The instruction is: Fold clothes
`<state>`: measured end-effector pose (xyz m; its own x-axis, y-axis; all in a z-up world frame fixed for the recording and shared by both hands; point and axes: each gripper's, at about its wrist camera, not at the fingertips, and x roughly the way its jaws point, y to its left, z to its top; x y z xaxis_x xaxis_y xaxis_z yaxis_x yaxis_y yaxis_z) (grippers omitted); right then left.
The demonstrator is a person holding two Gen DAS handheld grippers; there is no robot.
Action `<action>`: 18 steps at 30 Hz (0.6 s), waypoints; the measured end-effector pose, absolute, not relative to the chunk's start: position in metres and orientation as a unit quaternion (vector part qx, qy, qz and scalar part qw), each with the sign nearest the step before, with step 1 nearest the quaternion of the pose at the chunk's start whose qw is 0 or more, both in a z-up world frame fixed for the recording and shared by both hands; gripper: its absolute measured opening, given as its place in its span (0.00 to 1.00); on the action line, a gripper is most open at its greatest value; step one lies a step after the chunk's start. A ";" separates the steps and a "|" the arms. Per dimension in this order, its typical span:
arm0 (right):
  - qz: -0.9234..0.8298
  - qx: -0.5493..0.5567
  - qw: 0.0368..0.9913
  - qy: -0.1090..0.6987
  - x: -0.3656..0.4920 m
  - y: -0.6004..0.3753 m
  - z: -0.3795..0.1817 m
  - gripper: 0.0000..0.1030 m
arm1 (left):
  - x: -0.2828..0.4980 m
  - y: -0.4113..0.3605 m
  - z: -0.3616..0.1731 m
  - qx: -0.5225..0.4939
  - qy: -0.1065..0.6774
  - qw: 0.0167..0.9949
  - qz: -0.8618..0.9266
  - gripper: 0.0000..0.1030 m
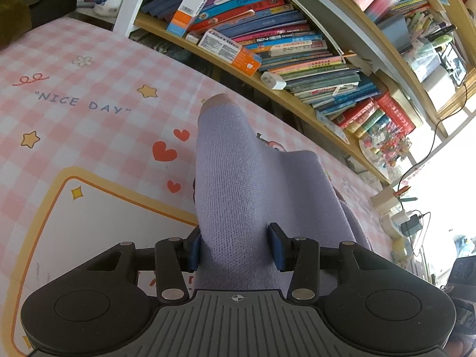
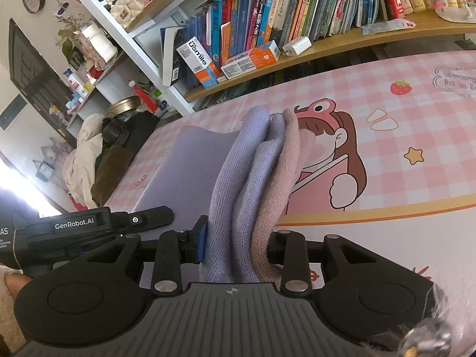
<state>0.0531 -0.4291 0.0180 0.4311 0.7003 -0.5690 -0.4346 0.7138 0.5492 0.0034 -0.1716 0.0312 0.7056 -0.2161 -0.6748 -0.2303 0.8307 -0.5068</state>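
Over a pink checked tablecloth (image 1: 89, 68) printed with stars, hearts and the words "NICE DAY", my left gripper (image 1: 236, 248) is clamped on a thick fold of a lilac knit garment (image 1: 238, 178), its blue pads (image 1: 195, 248) pressed into the cloth on both sides. My right gripper (image 2: 235, 244) pinches a bunched stack of the same garment (image 2: 238, 208), lilac layers with a dusty pink one at the right, the blue pad (image 2: 201, 239) tight against them. The cloth rises from both grips above the table, and in the right wrist view a flat lilac panel stretches toward the left gripper (image 2: 98, 223). Crowded bookshelves (image 1: 267, 44) run behind the table.
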 end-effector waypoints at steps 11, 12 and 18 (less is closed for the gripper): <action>0.325 0.158 0.840 0.404 0.052 -0.418 0.019 0.30 | 0.015 -0.156 0.027 -0.290 0.385 0.876 -0.018 0.42; 0.323 0.158 0.841 0.404 0.051 -0.416 0.019 0.30 | 0.016 -0.153 0.027 -0.290 0.386 0.875 -0.020 0.42; 0.305 0.163 0.846 0.407 0.048 -0.400 0.018 0.30 | 0.022 -0.136 0.024 -0.287 0.395 0.872 -0.036 0.42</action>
<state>0.0476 -0.3998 0.0179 0.4832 0.6480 -0.5887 -0.3834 0.7611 0.5231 0.0216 -0.1361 0.0240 0.6851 -0.2899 -0.6683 -0.1636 0.8327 -0.5290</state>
